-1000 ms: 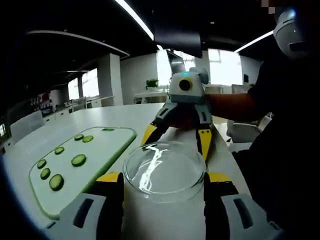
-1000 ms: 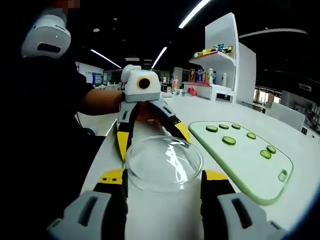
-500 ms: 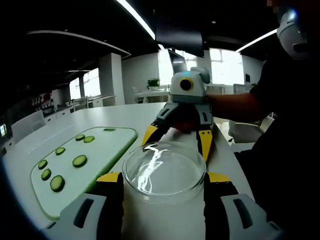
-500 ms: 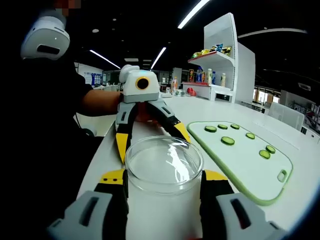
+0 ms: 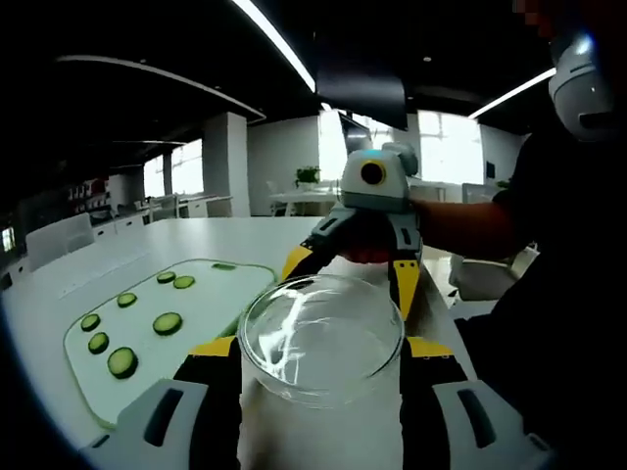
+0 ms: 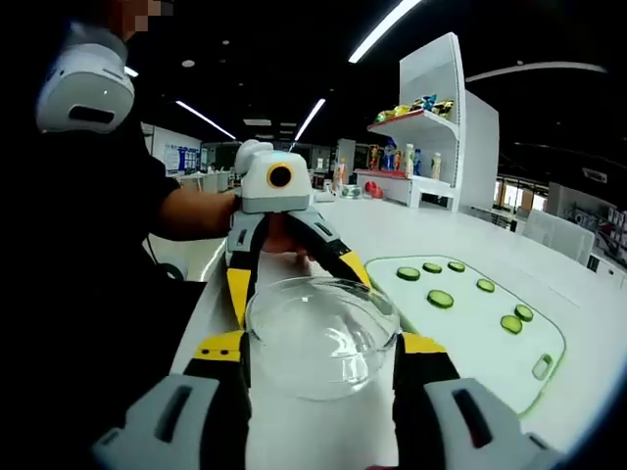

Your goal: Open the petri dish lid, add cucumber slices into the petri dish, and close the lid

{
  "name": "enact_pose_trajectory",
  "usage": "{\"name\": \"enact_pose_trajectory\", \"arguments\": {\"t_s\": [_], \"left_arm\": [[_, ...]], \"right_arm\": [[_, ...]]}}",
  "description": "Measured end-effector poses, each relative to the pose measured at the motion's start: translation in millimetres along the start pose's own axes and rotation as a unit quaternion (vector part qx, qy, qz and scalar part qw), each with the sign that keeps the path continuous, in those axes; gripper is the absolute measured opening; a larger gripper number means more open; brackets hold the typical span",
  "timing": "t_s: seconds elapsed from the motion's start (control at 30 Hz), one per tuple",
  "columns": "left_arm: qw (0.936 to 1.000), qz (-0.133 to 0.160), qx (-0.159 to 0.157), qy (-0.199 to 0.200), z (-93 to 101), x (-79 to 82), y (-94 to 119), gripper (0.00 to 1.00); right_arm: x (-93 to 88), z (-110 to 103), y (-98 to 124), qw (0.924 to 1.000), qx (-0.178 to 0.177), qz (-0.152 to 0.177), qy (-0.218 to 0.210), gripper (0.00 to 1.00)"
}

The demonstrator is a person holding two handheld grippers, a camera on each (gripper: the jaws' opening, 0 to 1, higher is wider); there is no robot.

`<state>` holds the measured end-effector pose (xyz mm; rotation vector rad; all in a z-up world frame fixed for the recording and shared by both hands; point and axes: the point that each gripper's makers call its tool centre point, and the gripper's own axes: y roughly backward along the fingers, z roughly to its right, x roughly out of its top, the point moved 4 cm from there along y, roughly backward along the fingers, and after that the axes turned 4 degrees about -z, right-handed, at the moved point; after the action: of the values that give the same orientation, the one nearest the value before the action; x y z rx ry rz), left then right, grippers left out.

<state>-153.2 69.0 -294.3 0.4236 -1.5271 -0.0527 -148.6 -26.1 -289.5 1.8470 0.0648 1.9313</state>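
Lid, clear round glass (image 5: 321, 338), gripped between both tongs, left (image 5: 321, 354) and right (image 6: 321, 352), above white surface (image 6: 578, 294); green cucumber slices (image 5: 168, 322) on pale board (image 5: 206, 304) lie left of left tongs.

From my seat I looked over a long white table (image 5: 147, 250) with a pale green cutting board (image 5: 201, 304) lying flat on it, green-edged, with a slot near one corner. Behind it stood a white shelf unit (image 6: 446, 127) holding bottles and bright packets. Strip lights (image 6: 392, 24) ran across the dark ceiling. Far off were bright windows (image 5: 451, 147), a small potted plant (image 5: 308, 176) and white chairs (image 5: 59, 240).
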Motion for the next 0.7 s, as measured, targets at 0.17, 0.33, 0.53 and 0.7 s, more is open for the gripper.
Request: {"name": "enact_pose_trajectory", "arguments": {"t_s": [0.17, 0.33, 0.53, 0.7], "left_arm": [[0.9999, -0.001, 0.009, -0.006, -1.7, -0.6, 7, 0.65], [0.9998, -0.004, 0.020, -0.007, -4.5, -3.2, 20, 0.65], [0.9993, -0.006, 0.037, -0.007, -8.7, -5.4, 38, 0.65], [0.9986, -0.012, 0.051, -0.005, -10.9, -12.8, 54, 0.65]], "right_arm": [[2.4, 1, -9, 1.0000, 0.005, -0.003, 0.003, 0.58], [8.5, -1, -21, 0.9999, 0.013, -0.004, 0.009, 0.58], [18.0, 1, -38, 0.9995, 0.026, -0.003, 0.020, 0.58], [22.5, -6, -55, 0.9990, 0.037, -0.005, 0.024, 0.59]]}}
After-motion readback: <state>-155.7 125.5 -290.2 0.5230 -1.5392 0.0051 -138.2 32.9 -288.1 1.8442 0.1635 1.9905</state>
